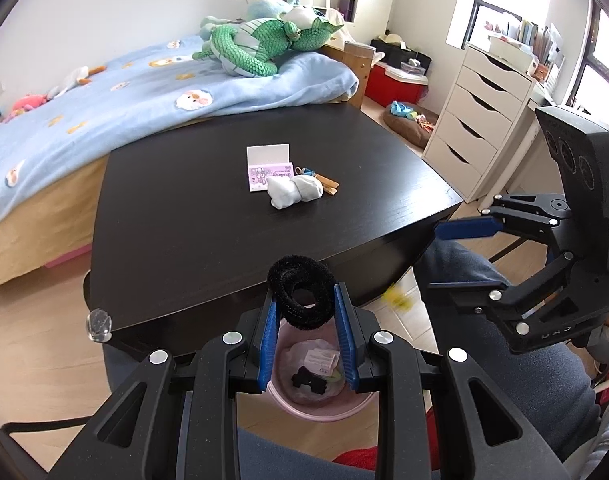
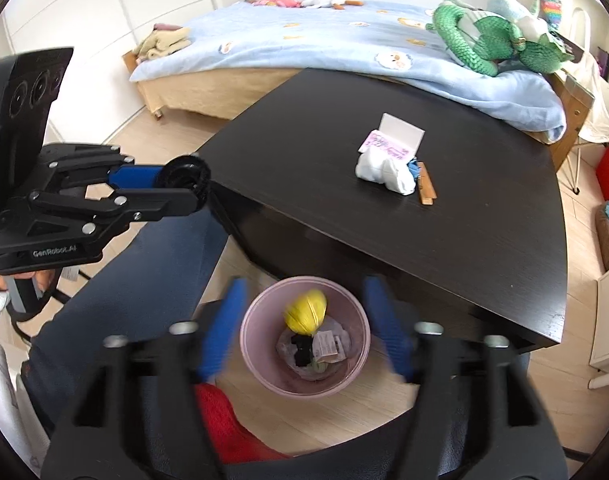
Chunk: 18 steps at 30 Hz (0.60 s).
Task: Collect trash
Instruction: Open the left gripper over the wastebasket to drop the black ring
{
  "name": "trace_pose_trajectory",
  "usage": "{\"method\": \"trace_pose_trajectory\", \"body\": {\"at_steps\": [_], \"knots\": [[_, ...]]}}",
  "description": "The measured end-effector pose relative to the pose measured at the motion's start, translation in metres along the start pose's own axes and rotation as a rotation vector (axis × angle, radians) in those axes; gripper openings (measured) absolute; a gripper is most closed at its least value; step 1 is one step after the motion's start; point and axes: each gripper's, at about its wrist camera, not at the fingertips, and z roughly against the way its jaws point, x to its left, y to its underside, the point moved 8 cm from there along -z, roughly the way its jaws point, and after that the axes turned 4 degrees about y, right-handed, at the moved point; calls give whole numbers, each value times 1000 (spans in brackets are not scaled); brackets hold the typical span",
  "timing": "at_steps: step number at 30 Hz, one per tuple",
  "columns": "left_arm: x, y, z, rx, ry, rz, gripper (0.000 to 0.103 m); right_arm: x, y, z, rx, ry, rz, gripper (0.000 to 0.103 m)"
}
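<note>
My left gripper (image 1: 306, 300) is shut on a black fuzzy hair tie (image 1: 302, 294), held above a pink trash bin (image 1: 324, 410) on the floor. The tie also shows in the right wrist view (image 2: 186, 180). My right gripper (image 2: 304, 308) is open and blurred above the bin (image 2: 256, 360). A yellow ball-like piece (image 2: 306, 311) is in the air over the bin's mouth, apart from my fingers. On the dark table (image 1: 184, 208) lie a crumpled white tissue (image 1: 294, 192), a pink card packet (image 1: 266, 172) and a wooden clip (image 1: 328, 184).
The bin holds a black item, a label and plastic wrap (image 2: 324, 348). A bed with a blue blanket (image 1: 104, 96) and a green plush (image 1: 260, 40) stands behind the table. A white drawer unit (image 1: 476, 120) is at the right. The person's legs are beside the bin.
</note>
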Motion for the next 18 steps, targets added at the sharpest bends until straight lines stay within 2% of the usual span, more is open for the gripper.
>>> {"method": "trace_pose_trajectory", "body": {"at_steps": [3,6,12,18], "knots": [[-1,1,-1,5,2,-3,27,-6,0,1,-1,21,-13,84],[-3,1,-1,10,7,-8,27,-10,0,3,-6,26,-33,90],[-12,0,-2,17,26,-27,27,-19,-1,10,-23,45,-68,97],[-21,2,-3,22,46,-47,27,-27,-1,18,-39,60,-103,99]]}}
